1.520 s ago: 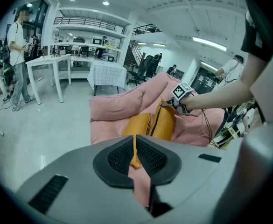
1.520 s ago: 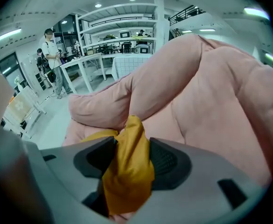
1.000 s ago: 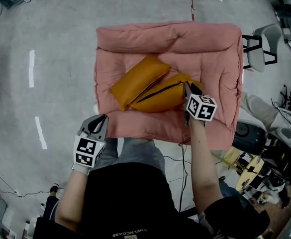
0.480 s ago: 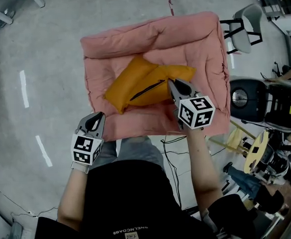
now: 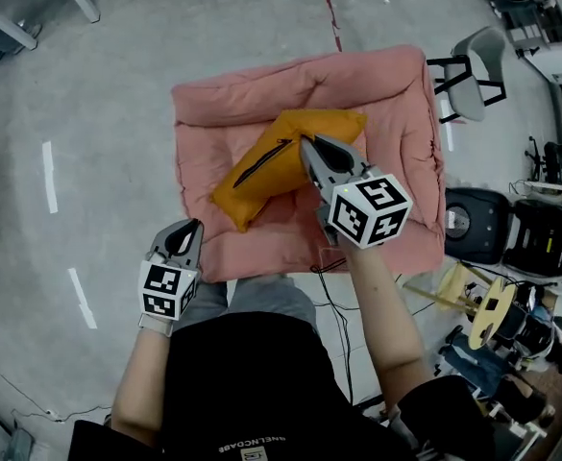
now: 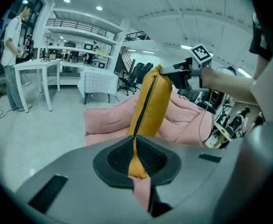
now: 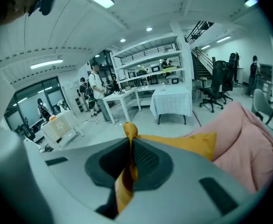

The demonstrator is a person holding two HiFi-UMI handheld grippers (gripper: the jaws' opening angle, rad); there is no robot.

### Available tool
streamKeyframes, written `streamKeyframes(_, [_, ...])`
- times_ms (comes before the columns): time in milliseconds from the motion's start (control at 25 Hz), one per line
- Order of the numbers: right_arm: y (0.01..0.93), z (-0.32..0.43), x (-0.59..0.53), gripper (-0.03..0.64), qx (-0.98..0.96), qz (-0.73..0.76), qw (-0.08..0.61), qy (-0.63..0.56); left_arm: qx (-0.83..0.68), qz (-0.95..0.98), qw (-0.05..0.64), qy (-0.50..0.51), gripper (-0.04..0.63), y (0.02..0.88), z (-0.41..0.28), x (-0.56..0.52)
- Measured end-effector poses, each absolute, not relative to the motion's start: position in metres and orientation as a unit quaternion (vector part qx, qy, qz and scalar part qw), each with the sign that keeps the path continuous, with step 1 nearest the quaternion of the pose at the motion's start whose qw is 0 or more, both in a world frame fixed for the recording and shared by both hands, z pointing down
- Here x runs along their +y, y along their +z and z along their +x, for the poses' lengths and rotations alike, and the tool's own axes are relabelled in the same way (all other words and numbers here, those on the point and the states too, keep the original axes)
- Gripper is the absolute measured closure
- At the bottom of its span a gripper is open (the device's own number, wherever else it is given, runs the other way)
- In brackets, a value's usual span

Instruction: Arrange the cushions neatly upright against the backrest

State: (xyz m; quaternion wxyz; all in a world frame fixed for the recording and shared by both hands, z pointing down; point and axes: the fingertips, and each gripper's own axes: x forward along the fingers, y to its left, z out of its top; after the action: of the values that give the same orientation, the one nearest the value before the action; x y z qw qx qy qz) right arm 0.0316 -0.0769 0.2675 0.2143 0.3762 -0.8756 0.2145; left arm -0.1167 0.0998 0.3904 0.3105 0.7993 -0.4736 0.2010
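The right arm stretches to mid-frame; the right gripper [image 5: 307, 148], jaws just now closing, pinches a corner of the orange cushion [image 5: 261, 176] above the pink sofa [image 5: 396, 190]. The left gripper [image 5: 196, 227], pressed together and empty, hovers at the sofa's near edge, lower left. Bare floor [image 5: 108, 113] lies left, a chair [image 5: 473, 75] upper right. Only the left gripper view shows the cushion standing tall on end.
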Motion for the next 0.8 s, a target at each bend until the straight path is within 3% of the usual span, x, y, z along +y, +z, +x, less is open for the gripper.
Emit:
streamKeyframes(520, [0.308,-0.085,-0.109,0.591,-0.900,0.288,0.155,0.287,-0.513,0.758,0.347,0.205,0.581,0.422,-0.149,0.124])
streamKeyframes(800, [0.386,-0.084,-0.126,0.591,-0.887,0.285,0.196,0.306,-0.529,0.739,0.360,0.209,0.581,0.438,-0.151,0.127])
